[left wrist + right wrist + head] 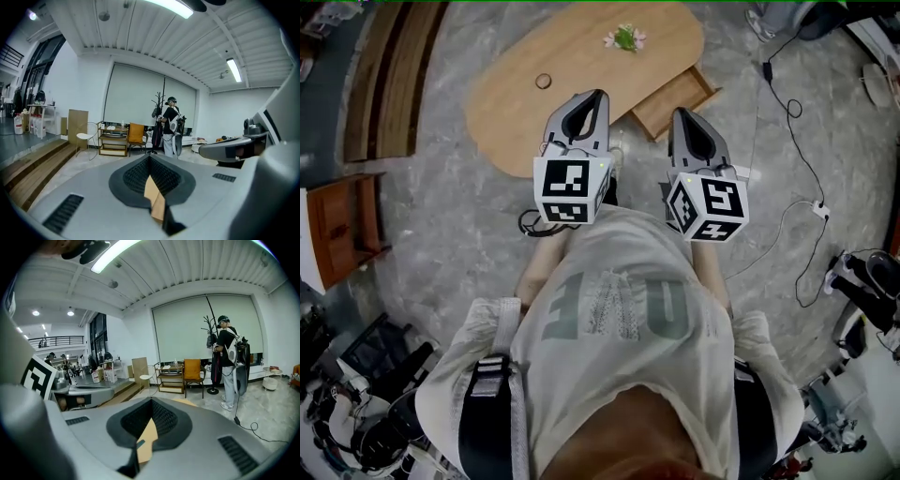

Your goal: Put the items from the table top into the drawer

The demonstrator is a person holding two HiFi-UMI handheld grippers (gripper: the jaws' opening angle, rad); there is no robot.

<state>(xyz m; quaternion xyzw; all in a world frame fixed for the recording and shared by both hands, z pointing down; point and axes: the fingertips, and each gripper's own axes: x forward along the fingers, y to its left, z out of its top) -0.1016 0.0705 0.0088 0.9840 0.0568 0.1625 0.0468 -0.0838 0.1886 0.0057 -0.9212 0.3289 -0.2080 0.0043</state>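
In the head view a low oval wooden table [525, 112] stands ahead of me on the stone floor. On it lie a small dark ring [544, 82] and a white-and-green flower piece [624, 38]. Its wooden drawer [675, 98] is pulled open at the table's right side. My left gripper [598, 96] hovers over the table's near edge, jaws together, nothing held. My right gripper [680, 112] points at the drawer's near corner, also shut and empty. In each gripper view the dark pads [150, 176] [151, 420] meet, and only a sliver of table wood shows between them.
Black cables [787, 103] and a white adapter [818, 208] lie on the floor at right. Wooden steps [384, 84] and a brown cabinet [337, 225] are at left. Far ahead stand a person [169, 126], a coat rack, an orange chair [136, 133] and a shelf.
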